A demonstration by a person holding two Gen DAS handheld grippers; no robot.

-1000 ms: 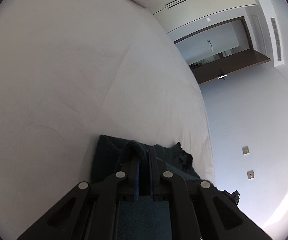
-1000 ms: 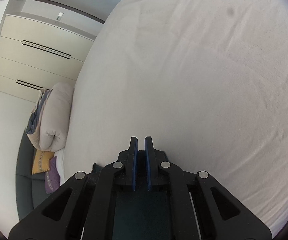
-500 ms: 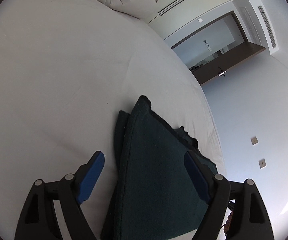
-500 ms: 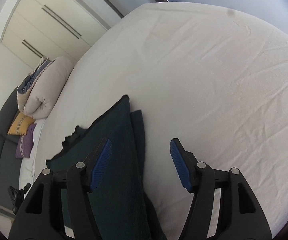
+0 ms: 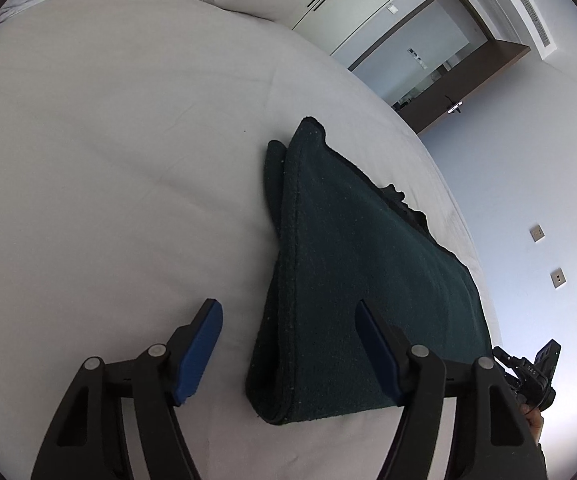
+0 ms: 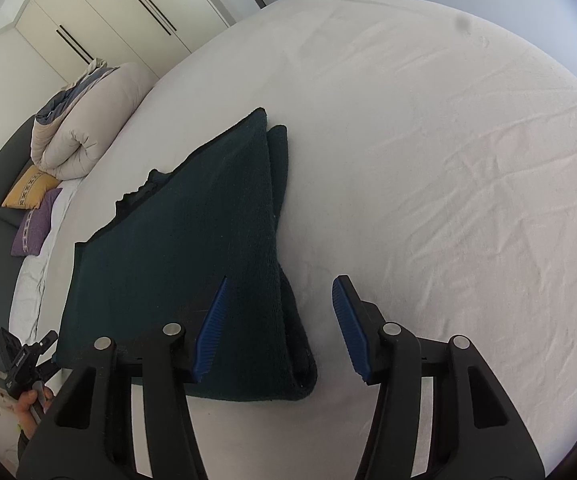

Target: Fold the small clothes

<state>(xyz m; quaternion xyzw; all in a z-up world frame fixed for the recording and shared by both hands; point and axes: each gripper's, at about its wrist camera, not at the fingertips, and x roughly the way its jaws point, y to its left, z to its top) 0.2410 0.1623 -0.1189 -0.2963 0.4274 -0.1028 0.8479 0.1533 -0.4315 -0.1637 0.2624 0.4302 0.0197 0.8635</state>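
A dark green folded cloth (image 5: 352, 280) lies flat on the white bed (image 5: 108, 160), its layered edges stacked toward the middle of the mattress. The left gripper (image 5: 288, 344) hovers over one near corner, fingers apart and closing with no pad touching the fabric. The right gripper (image 6: 280, 328) hangs over the other near corner, fingers likewise apart and closing, clear of the cloth

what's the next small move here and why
Probably bring both grippers down onto the near edge of the cloth and pinch its two corners for another fold. It lies folded on the bed, free of both. The left gripper and the right gripper are closing, each straddling a near corner without touching it.
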